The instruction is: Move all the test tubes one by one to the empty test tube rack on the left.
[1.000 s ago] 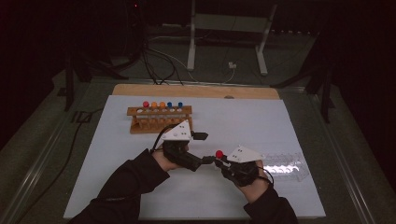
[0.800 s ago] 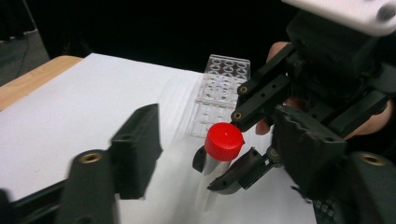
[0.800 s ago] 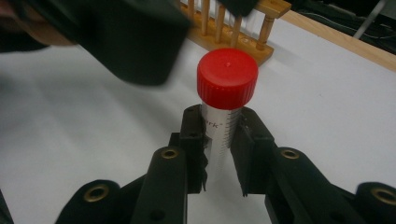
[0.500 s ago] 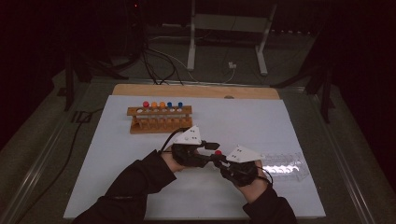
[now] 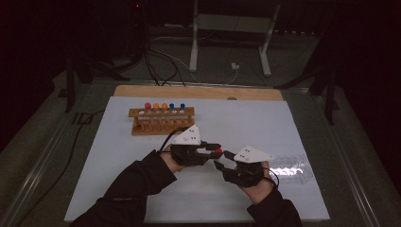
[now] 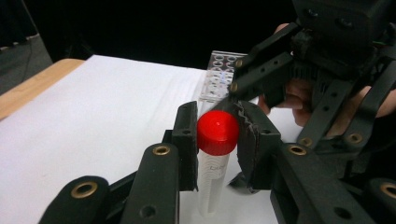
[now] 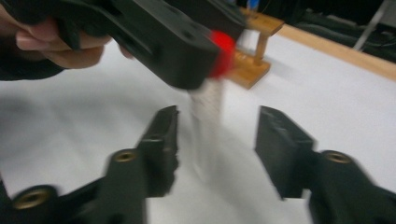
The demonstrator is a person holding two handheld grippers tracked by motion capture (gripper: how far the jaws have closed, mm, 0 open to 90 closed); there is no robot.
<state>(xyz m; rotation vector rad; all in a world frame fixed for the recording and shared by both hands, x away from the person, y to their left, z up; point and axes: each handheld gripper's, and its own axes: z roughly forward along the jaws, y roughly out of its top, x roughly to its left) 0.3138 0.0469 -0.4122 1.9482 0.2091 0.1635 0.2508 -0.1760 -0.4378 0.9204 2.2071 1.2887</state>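
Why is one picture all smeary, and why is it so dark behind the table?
The right gripper view is smeared by motion blur: the tube and red cap look streaky. The left gripper view is sharp on the cap, with the clear tray behind it softer. In the high view, light falls on the white mat while the room around it stays almost black.

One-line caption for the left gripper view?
Left gripper clamps a red-capped tube at its cap, right gripper open alongside.
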